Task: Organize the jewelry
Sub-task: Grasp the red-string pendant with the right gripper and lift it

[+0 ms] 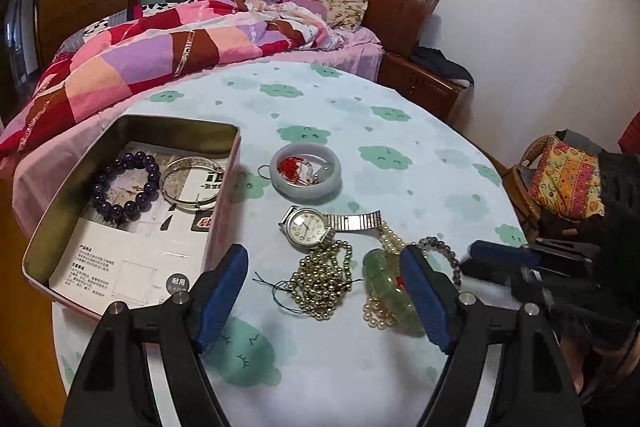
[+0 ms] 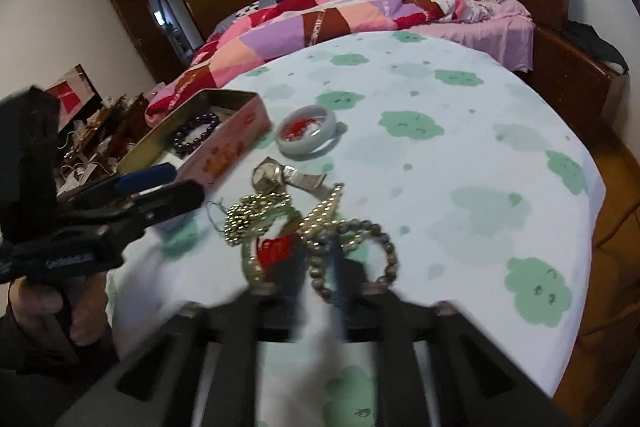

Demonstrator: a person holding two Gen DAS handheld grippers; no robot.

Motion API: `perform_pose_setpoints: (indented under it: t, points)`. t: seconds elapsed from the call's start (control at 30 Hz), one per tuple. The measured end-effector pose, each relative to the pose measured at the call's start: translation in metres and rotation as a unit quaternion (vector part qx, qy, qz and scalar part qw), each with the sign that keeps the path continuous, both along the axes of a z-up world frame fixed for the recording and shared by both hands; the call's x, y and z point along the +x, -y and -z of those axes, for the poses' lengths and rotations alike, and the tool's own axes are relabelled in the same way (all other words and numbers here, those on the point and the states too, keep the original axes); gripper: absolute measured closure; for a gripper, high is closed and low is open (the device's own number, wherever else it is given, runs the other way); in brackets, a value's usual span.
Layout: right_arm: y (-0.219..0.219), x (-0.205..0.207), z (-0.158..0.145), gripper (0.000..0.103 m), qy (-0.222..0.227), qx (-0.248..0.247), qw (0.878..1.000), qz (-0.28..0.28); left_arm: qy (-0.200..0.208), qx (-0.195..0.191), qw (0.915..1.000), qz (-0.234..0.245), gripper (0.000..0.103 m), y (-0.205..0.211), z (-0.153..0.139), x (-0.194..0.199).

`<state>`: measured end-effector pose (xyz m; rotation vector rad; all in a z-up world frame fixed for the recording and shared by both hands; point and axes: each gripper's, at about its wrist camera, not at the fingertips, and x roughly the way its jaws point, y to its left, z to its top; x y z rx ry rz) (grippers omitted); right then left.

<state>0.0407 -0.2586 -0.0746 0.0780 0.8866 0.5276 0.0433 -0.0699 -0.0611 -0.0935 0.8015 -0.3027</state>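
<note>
Your left gripper point(image 1: 324, 291) is wide open just above the table point(image 1: 420, 187), with nothing in its blue pads, and the gold bead chain point(image 1: 324, 279) and green bangle point(image 1: 384, 287) lie right in front of it. Your right gripper point(image 2: 320, 275) is blurry, low over the gray bead bracelet point(image 2: 384, 251), and you cannot tell if it grips anything. A little farther sit the watch point(image 1: 306, 225) and the pale jade bangle point(image 1: 306, 175), and the tin box point(image 1: 132, 211) on the left holds the purple bead bracelet point(image 1: 126, 185) and silver bangle point(image 1: 192, 183).

"耐用" on tin's paper liner point(image 1: 132, 259)
</note>
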Motion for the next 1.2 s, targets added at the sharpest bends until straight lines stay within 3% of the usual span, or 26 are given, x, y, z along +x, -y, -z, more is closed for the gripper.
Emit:
perform_pose_setpoints:
  t: [0.03,0.07,0.17,0.33,0.37,0.4,0.5,0.77,1.0,1.03,1.1,1.13,1.2]
  points:
    - [-0.002,-0.003,-0.001,0.034,0.004,0.003,1.0,-0.006,-0.001,0.002,1.0,-0.003,0.025,0.0,0.001,0.0]
    - [-0.003,-0.007,-0.002,0.036,0.012,0.003,1.0,-0.008,-0.003,0.003,1.0,-0.006,0.025,-0.001,0.001,0.001]
    - [-0.011,-0.009,0.0,0.058,0.0,-0.011,1.0,-0.019,-0.007,-0.004,0.9999,-0.009,0.025,-0.005,0.003,0.002]
    - [-0.018,-0.012,0.017,0.065,-0.024,-0.017,0.999,-0.036,-0.008,-0.008,0.9999,-0.008,0.024,-0.006,0.002,0.002]
    - [-0.019,-0.011,0.02,0.078,-0.029,-0.017,0.999,-0.038,-0.008,-0.009,0.9999,-0.005,0.024,-0.005,0.002,0.002]
    - [-0.019,-0.011,0.021,0.098,-0.028,-0.013,0.999,-0.036,-0.009,-0.008,0.9999,-0.003,0.024,-0.004,0.003,0.001]
    - [-0.017,-0.013,0.014,0.098,-0.011,-0.016,0.999,-0.026,-0.011,-0.01,0.9999,0.005,0.024,-0.003,0.003,0.0]
    - [0.02,-0.018,-0.035,0.1,0.067,0.017,0.997,0.045,-0.012,-0.001,0.9991,0.04,0.024,0.018,0.002,-0.002]
    - [0.026,-0.009,-0.034,0.1,0.065,0.017,0.996,0.063,-0.017,0.059,0.993,0.101,0.025,0.063,0.012,0.001]
    - [0.026,-0.009,-0.034,0.1,0.065,0.016,0.996,0.064,-0.021,0.062,0.9924,0.103,0.027,0.066,0.016,0.002]
    - [0.028,-0.01,-0.035,0.1,0.066,0.018,0.996,0.063,-0.038,0.063,0.9907,0.114,0.058,0.069,0.023,0.005]
    - [0.028,-0.01,-0.035,0.1,0.066,0.018,0.996,0.062,-0.046,0.061,0.99,0.119,0.064,0.071,0.026,0.006]
    - [0.028,-0.01,-0.034,0.1,0.066,0.02,0.996,0.062,-0.051,0.062,0.9886,0.128,0.087,0.071,0.03,0.004]
